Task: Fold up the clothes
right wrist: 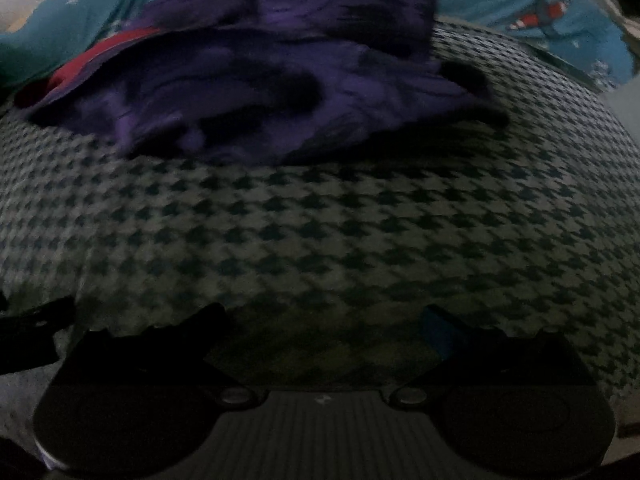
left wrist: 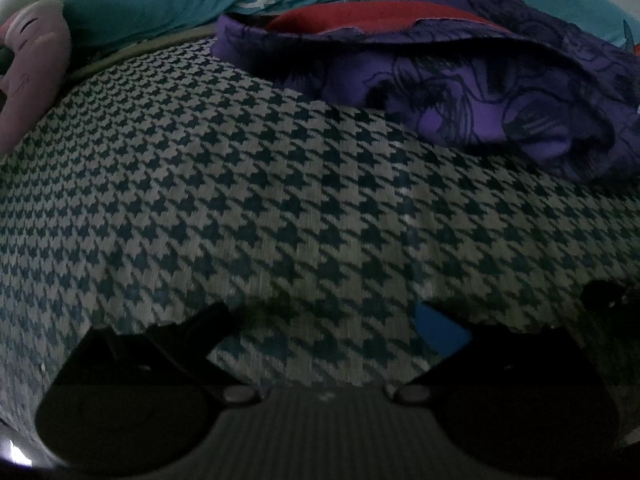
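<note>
Houndstooth cloth (left wrist: 248, 184) is the biggest thing you see, one knit piece with small dark teal and grey-white zigzag shapes, spread out flat under both of your grippers. Behind it lies one teal bedsheet (left wrist: 168, 4) with little pictures printed on it, smooth and a bit wrinkled.

Next comes one purple garment (right wrist: 260, 76), thin and soft, with dark line drawings all over it. It sits in a loose, bumpy heap on the far part of the houndstooth cloth, well ahead of both grippers and not touching them. One red fabric layer (left wrist: 360, 18) peeks out from under its far edge. One pale pink plush toy (left wrist: 28, 76), round and soft with a sleepy face, rests at the left edge in the left wrist view.

Your left gripper (left wrist: 324, 320) has its jaws spread wide apart, and nothing is between them but the houndstooth cloth below. Your right gripper (right wrist: 324, 320) is the same: jaws wide, holding nothing. Each gripper shows one small blue pad (left wrist: 440, 330) on a finger.
</note>
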